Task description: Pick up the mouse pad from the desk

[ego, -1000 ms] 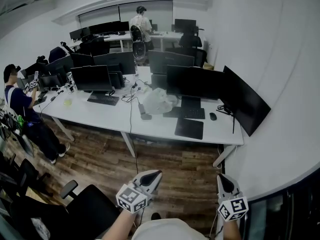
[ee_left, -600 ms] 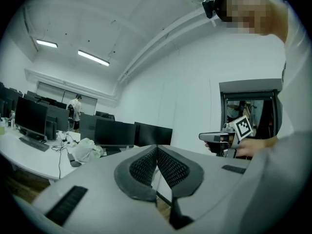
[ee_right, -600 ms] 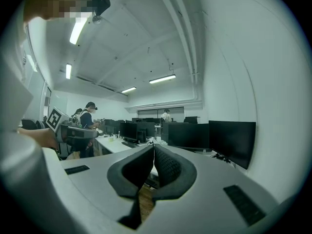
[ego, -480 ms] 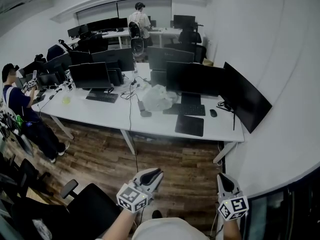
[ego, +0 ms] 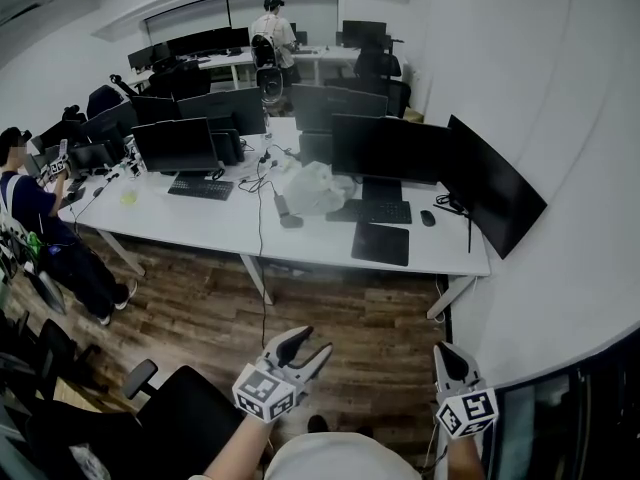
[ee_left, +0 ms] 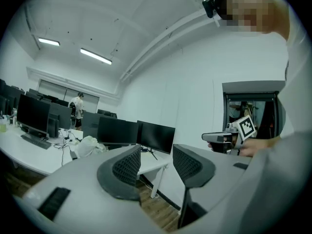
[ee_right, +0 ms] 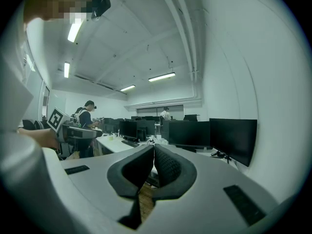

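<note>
Black mouse pad (ego: 380,243), white desk (ego: 200,226)

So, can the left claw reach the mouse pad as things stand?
Probably not yet: the left claw, whose empty jaws have just been opening, hangs well short of the desk, floor between. Nothing covers the mouse pad.

Monitors (ego: 385,148), keyboard (ego: 381,211), white bag (ego: 314,186)

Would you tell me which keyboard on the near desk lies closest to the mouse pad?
The right-hand keyboard, directly behind the mouse pad; the other keyboard lies far to the left, before a separate monitor.
</note>
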`<state>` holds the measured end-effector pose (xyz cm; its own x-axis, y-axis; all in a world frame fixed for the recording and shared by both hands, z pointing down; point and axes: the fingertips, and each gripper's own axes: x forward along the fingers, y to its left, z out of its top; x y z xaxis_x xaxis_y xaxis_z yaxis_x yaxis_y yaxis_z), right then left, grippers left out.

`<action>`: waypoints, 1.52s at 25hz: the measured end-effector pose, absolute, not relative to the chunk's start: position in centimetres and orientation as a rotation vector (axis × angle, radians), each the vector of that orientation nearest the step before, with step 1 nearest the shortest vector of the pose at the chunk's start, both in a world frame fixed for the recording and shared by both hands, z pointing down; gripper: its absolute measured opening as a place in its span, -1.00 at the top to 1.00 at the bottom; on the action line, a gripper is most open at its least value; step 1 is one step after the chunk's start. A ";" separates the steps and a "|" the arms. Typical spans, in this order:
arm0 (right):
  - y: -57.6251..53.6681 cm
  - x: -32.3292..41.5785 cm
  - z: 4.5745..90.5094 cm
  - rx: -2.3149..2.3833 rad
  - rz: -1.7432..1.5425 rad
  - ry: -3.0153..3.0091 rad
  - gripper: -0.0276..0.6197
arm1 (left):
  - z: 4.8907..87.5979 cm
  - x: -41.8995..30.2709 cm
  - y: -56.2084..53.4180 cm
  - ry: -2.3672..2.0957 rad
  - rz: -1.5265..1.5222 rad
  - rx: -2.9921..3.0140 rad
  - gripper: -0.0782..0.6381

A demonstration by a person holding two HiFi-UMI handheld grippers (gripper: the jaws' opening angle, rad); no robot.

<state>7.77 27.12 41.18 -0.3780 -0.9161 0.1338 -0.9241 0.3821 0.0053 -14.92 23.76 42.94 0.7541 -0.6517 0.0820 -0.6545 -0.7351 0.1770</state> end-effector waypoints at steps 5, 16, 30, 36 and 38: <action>26.7 6.8 41.4 1.696 0.108 -2.501 0.87 | 43.6 -15.9 23.4 -1.008 0.026 2.754 0.06; 26.7 3.7 41.5 1.728 0.084 -2.478 0.87 | 43.8 -18.9 23.2 -0.964 0.011 2.774 -0.01; 25.6 2.5 42.8 1.726 0.126 -2.450 0.87 | 45.3 -20.9 22.0 -1.001 0.051 2.739 -0.02; 23.0 3.7 43.6 1.725 0.144 -2.460 0.87 | 46.1 -20.2 19.7 -1.019 0.080 2.719 -0.03; 21.6 4.2 43.8 1.713 0.146 -2.463 0.87 | 46.2 -19.6 18.5 -1.031 0.086 2.713 -0.03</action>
